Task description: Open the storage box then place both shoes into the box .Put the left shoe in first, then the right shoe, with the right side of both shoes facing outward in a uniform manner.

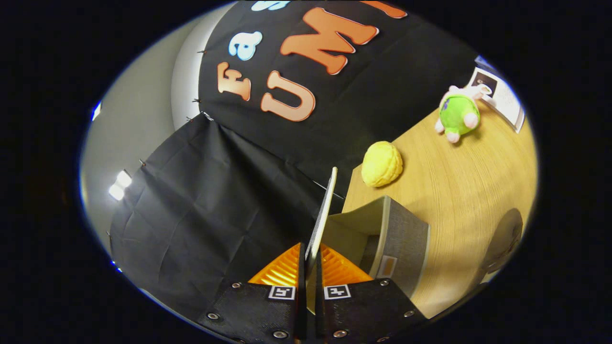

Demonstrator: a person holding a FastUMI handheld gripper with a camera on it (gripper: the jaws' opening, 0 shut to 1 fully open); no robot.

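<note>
We are pinching the storage box [382, 239] lid [324, 215] edge-on between our gripper [310, 260] fingers, its long axis running away from us.

The gripper [311, 255] is made of two flat black plates [258, 310] set side by side, with a thin slit between them. The plates look rough, like woven cloth. Small round silver screws [213, 316] are seen near the corners of each plate. A little white square tag [281, 292] with a black block pattern is stuck at the front inner corner of each plate. Ahead of the plates, two fingers [282, 271] shaped like wedges are seen, covered in fine ribs. A thin lid [325, 210] is pinched between both fingers.
</note>
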